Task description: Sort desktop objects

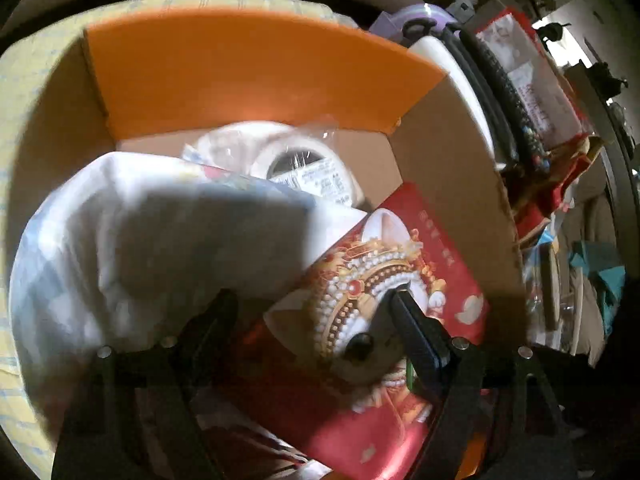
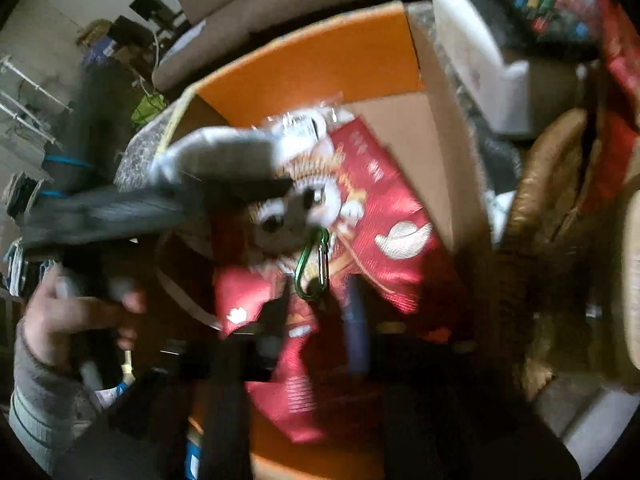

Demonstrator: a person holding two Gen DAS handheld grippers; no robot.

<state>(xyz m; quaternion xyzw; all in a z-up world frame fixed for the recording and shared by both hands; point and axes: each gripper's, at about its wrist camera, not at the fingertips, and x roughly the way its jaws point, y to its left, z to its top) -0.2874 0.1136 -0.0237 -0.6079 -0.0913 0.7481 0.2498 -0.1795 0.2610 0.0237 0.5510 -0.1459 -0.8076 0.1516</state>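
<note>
My left gripper (image 1: 308,320) hangs over the open cardboard box (image 1: 448,184) with its orange flap (image 1: 248,76), fingers spread apart; a white cloth bundle (image 1: 152,248) lies against the left finger. Just ahead of it a red packet (image 1: 432,248) carries gold characters too small to read, and the tape roll's (image 1: 296,160) label is blurred. My right gripper (image 2: 320,304) looks parted around a green carabiner (image 2: 314,264); I cannot tell whether it grips. My left hand (image 2: 76,312) wraps its handle.
</note>
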